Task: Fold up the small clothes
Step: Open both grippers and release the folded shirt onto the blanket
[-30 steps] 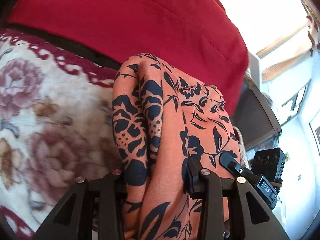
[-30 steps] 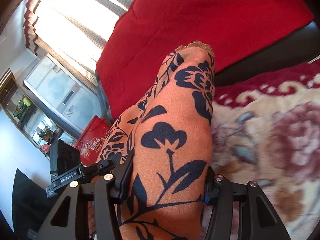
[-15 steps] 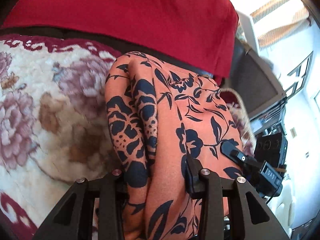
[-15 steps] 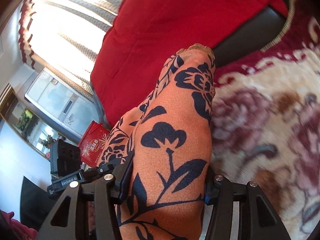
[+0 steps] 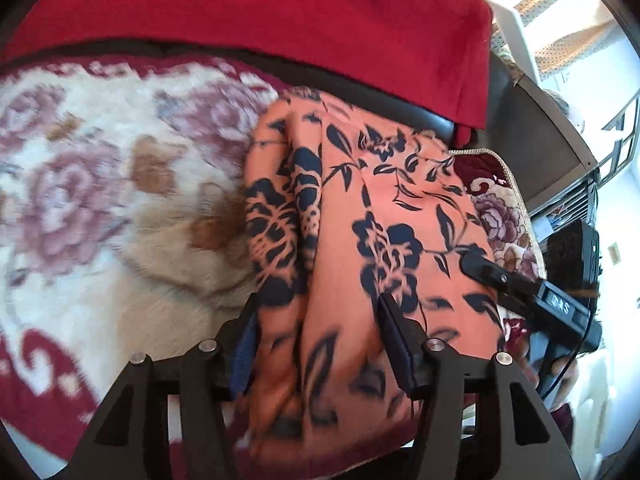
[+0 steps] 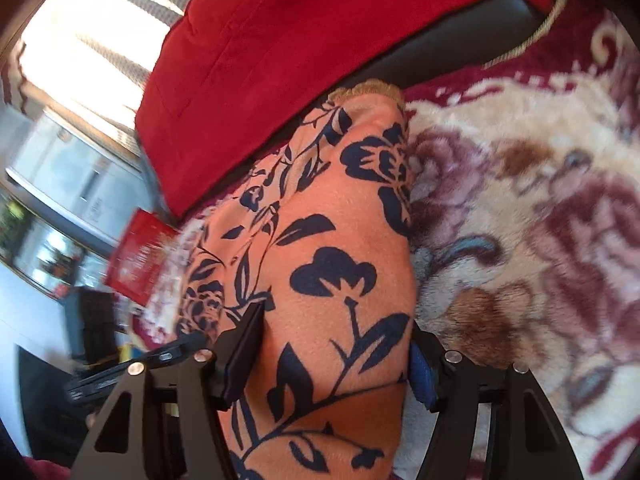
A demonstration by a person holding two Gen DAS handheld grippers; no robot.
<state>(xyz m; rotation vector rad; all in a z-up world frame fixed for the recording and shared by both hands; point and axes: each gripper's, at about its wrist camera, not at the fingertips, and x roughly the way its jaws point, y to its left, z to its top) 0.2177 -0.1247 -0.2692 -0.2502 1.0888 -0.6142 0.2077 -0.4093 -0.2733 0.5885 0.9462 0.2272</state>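
Both grippers are down over the orange garment [image 5: 360, 208] right now, the one with the dark blue flowers and leaves, and it lies bunched in long folds on the floral blanket [image 5: 100, 200]. In the left wrist view the cloth fills the middle and lower centre of the frame, running from the bottom edge up towards the red cushion [image 5: 260, 12] along the top. The left gripper [image 5: 316, 340] sits at the bottom centre with its jaws opening; a thick fold of the orange cloth is between them, and the blue-padded left finger [image 5: 244, 344] stands at the edge of the fold. This view is blurred, so I cannot tell whether the pads press on the cloth or have let go.

Over in the right wrist view, the same garment [image 6: 340, 260] climbs from the bottom centre up to a frilled edge near the upper middle, just below the red cushion [image 6: 300, 40]. The right gripper [image 6: 336, 352] is at the bottom, jaws opening too, with the cloth between them. Its black left finger [image 6: 244, 352] lies against the fabric, its blue pad on the right sits at the cloth's edge. To the right of the frame the cream and maroon blanket [image 6: 520, 220] spreads wide. At lower left the other gripper shows as a dark blur, and at the right edge of the left view the right gripper [image 5: 520, 284] rests on the cloth
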